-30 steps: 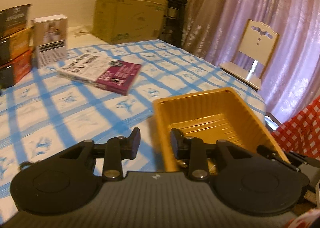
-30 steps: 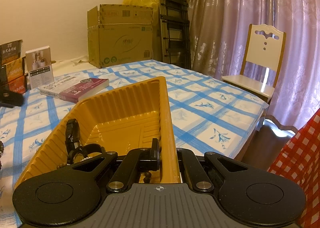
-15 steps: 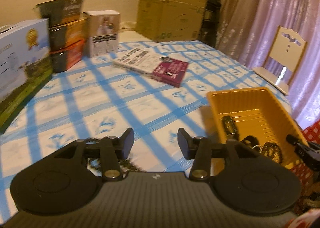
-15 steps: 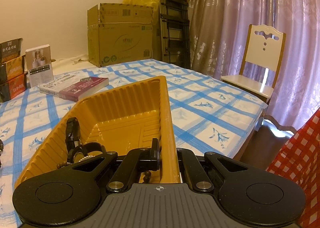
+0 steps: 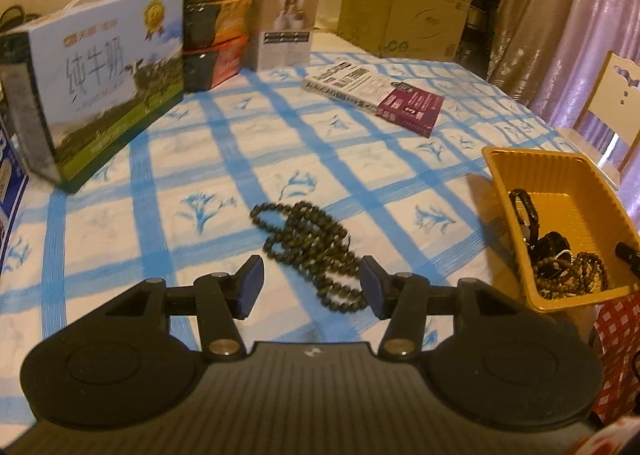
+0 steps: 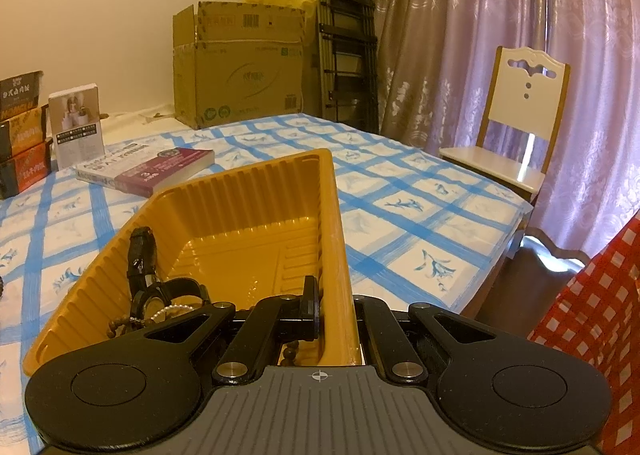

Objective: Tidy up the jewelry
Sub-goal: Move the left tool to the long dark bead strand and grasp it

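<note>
A long strand of dark beads (image 5: 308, 245) lies heaped in loose loops on the blue-checked tablecloth (image 5: 240, 159), and the left gripper (image 5: 311, 287) hangs just over its near end, jaws opening, with the nearest coil lying between the two pads but neither pad pressing on it. Off to the side, at the table's edge, sits the yellow tray (image 5: 504, 175), already holding a black watch (image 6: 142, 251) and a tangle of other beaded pieces. The right gripper (image 6: 336, 311) is clamped tight on the tray's near wall, one finger inside and one outside, so I'd guess it is there to steady the thing. The beads look light and entirely limp (nothing about a strand like that holds its shape), so I'd expect it to sag and swing once lifted, with loops trailing off and maybe catching on the cloth. The round beads seem smooth, so a pinch on a single one could slip; the better bet, to my eye, is the thick middle of the heap where several loops overlap, giving the pads a bundle to bite. Whether the string is elastic I cannot tell from here. The tray looks thin and flimsy, apt to skid without that hold.
</note>
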`<move>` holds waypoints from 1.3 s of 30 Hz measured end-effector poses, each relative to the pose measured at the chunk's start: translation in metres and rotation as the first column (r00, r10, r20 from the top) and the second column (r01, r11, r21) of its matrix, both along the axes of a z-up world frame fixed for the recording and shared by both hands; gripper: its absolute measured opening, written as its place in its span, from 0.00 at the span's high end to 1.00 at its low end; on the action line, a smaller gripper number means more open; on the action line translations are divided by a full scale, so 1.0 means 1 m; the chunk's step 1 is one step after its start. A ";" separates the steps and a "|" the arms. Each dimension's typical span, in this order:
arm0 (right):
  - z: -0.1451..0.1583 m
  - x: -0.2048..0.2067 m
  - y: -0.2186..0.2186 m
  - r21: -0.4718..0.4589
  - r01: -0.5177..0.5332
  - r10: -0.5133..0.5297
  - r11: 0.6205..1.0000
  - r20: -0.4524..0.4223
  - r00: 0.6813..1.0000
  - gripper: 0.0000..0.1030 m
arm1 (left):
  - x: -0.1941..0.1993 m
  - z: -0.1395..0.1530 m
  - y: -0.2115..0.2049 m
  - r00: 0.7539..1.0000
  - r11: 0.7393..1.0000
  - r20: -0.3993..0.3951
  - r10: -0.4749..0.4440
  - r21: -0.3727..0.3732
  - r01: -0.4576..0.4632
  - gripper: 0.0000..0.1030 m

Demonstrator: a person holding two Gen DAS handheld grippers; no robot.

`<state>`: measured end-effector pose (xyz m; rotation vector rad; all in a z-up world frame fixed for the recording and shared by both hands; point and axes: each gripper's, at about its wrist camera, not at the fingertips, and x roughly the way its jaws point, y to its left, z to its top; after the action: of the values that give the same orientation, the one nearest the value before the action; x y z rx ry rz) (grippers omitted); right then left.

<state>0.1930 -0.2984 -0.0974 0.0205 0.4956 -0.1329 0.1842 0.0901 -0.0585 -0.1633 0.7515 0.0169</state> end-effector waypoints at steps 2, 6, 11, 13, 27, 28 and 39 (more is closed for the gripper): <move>0.000 -0.001 0.000 -0.002 -0.001 0.001 1.000 0.000 1.000 0.97 | -0.001 -0.003 0.001 1.000 1.000 -0.009 0.011 -0.005 -0.011 0.51; 0.000 0.000 0.000 0.000 0.000 0.000 1.000 -0.001 1.000 0.97 | -0.002 -0.009 0.000 1.000 1.000 -0.024 0.016 -0.001 -0.016 0.50; -0.001 -0.002 -0.001 -0.005 -0.001 0.001 1.000 -0.004 1.000 0.97 | 0.000 -0.017 -0.001 0.999 1.000 -0.039 0.021 0.001 -0.021 0.48; -0.001 -0.003 -0.002 -0.006 -0.002 0.002 1.000 -0.004 1.000 0.97 | 0.003 -0.021 -0.002 0.999 1.000 -0.049 0.020 0.002 -0.020 0.48; -0.001 -0.003 -0.002 -0.008 -0.002 0.002 1.000 -0.007 1.000 0.97 | 0.041 -0.048 -0.019 0.997 1.000 -0.079 0.005 0.021 -0.004 0.35; -0.001 -0.003 -0.002 -0.008 -0.003 0.003 1.000 -0.007 1.000 0.97 | 0.045 -0.050 -0.020 0.997 1.000 -0.082 0.008 0.023 -0.007 0.35; -0.001 -0.003 -0.002 -0.009 -0.002 0.002 1.000 -0.008 1.000 0.97 | 0.083 -0.069 -0.029 0.994 0.997 -0.087 0.070 0.041 -0.067 0.35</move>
<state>0.1903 -0.3001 -0.0986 0.0108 0.5029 -0.1333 0.2677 0.0611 -0.1276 -0.1526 0.8332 0.1040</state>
